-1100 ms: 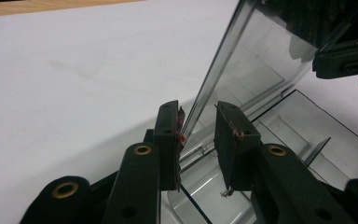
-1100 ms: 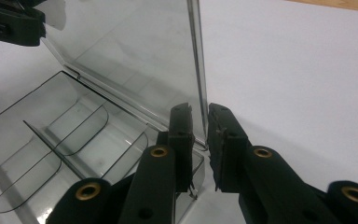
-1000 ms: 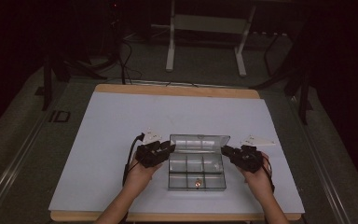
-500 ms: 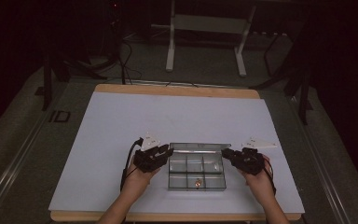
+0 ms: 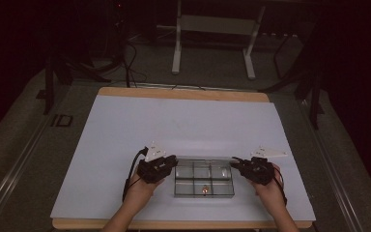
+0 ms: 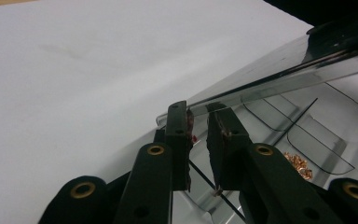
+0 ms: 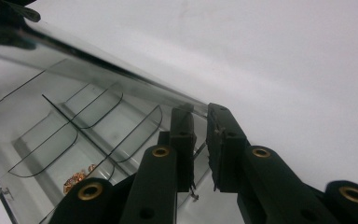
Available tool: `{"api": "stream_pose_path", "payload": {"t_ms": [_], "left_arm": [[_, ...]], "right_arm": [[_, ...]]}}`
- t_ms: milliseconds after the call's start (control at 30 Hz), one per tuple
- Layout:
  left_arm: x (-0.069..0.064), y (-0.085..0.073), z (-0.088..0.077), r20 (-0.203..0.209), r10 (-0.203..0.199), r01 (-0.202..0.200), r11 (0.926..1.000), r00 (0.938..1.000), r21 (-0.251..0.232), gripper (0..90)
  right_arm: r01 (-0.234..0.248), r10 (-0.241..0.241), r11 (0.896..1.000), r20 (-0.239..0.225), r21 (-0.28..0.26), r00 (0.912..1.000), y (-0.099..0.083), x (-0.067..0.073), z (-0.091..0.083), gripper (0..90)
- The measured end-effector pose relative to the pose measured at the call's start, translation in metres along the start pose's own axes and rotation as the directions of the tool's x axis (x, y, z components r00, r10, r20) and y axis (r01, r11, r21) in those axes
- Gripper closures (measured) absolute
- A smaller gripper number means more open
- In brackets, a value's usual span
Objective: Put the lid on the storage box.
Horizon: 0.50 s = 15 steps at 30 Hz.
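A clear plastic box [image 5: 204,180] with small compartments sits on the white table [image 5: 183,125], close to the near edge and between the person's two hands. Its clear lid [image 6: 279,77] is partly lowered, held at a slant over the open compartments. The left gripper [image 5: 173,165] is at the box's left end, and in the left gripper view its two black jaws stand close together with the corner of the lid's edge between them; the jaws have just been closing, and the pads look pressed onto the thin plastic. The right gripper [image 5: 235,165] is at the box's right end. In the right gripper view its jaws are also nearly together, with the other corner of the lid [image 7: 121,77] caught between the pads, so it grips the lid too. The left hand [image 5: 140,186] and the right hand [image 5: 265,186] come in from the bottom of the high view, each wrapped around its gripper. A small heap of copper-coloured bits [image 5: 204,189] lies in the middle compartment of the near row; it also shows in the left gripper view [image 6: 299,164] and the right gripper view [image 7: 77,178] under the slanted lid. The other compartments look bare as far as the clear plastic lets one tell. Beyond the table, a white metal stand [image 5: 215,36] rises from the dark floor.
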State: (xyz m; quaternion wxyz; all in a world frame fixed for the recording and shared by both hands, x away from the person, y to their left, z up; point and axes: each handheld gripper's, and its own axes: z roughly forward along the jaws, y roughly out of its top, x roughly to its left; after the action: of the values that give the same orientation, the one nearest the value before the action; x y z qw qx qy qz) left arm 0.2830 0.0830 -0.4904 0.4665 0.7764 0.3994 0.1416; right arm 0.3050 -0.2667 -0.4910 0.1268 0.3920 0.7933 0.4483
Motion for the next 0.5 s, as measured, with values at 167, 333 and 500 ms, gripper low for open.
{"api": "stream_pose_path", "payload": {"t_ms": [167, 333, 500], "left_arm": [[-0.0011, -0.0016, -0.0011, 0.002, 0.01, -0.01, 0.9999, 0.9999, 0.007, 78.8], [-0.0011, -0.0056, -0.0013, 0.006, 0.01, -0.01, 0.9999, 0.9999, 0.013, 78.7], [-0.0007, -0.0086, -0.001, 0.008, 0.006, -0.007, 0.9998, 0.9999, 0.019, 78.7]], "right_arm": [[-0.008, 0.008, 1.0, -0.01, 0.001, 0.9999, -0.0023, 0.0001, -0.0007, 80.1], [-0.005, 0.005, 1.0, -0.014, 0.0, 0.9999, -0.0045, 0.0015, -0.0013, 78.6], [-0.001, 0.002, 1.0, -0.016, 0.011, 0.9999, -0.0065, 0.0012, -0.0011, 78.3]]}}
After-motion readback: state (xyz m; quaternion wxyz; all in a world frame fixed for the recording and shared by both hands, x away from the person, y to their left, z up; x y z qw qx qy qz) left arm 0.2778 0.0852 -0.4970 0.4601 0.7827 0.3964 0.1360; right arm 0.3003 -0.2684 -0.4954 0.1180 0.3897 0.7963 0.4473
